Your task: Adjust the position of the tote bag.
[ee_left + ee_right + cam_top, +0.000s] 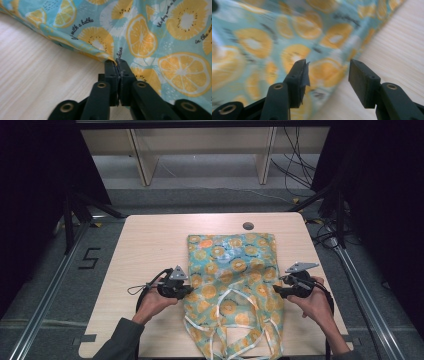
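A teal cloth (232,265) printed with orange slices lies flat on the middle of the wooden table (150,245), its white straps (226,332) bunched at the near edge. My left gripper (187,291) is at the cloth's left edge. In the left gripper view the jaws (116,62) stand together, pinching a small raised fold of the cloth (150,37). My right gripper (276,290) is at the cloth's right edge. Its jaws (327,72) are wide apart over the cloth (262,37), with nothing pressed between them.
A round cable hole (248,226) sits in the table near its far edge, just beyond the cloth. Bare tabletop (37,75) lies left of the cloth and more of it (399,50) on the right. Cables (300,165) hang behind the table.
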A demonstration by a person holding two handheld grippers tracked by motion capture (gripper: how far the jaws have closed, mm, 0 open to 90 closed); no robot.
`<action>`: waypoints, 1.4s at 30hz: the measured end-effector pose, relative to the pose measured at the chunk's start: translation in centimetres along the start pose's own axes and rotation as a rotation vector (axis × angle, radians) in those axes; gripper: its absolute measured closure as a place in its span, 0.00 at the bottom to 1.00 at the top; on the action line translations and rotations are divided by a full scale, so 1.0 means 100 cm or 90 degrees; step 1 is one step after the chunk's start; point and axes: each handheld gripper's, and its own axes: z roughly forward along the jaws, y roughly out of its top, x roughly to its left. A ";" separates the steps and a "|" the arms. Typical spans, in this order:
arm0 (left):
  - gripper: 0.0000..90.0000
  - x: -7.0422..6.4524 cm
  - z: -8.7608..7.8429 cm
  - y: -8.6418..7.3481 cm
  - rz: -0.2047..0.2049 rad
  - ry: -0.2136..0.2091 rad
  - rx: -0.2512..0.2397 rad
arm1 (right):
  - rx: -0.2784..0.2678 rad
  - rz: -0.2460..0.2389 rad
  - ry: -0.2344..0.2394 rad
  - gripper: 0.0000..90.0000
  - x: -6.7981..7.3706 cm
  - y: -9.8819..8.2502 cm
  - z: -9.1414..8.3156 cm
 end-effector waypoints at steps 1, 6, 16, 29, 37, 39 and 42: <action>0.87 -0.001 -0.004 0.002 0.003 0.012 0.000 | -0.028 -0.002 0.009 0.55 0.005 0.000 -0.001; 0.67 -0.019 -0.036 0.019 -0.001 -0.002 -0.043 | -0.033 -0.026 0.072 0.55 0.030 0.006 -0.017; 0.36 -0.079 -0.044 0.014 0.009 -0.125 -0.024 | -0.036 -0.064 0.136 0.54 0.062 0.007 -0.018; 0.29 -0.104 -0.036 -0.013 0.137 -0.107 0.017 | 0.007 -0.084 0.144 0.50 0.074 0.004 -0.005; 0.35 -0.115 -0.018 -0.013 0.202 -0.081 0.038 | 0.017 -0.115 0.139 0.59 0.082 0.002 0.004; 0.41 -0.117 -0.014 -0.012 0.218 -0.068 0.041 | 0.032 -0.127 0.133 0.67 0.084 0.003 0.004; 0.56 -0.117 -0.010 -0.009 0.232 -0.043 0.048 | 0.031 -0.146 0.126 0.82 0.083 0.004 0.005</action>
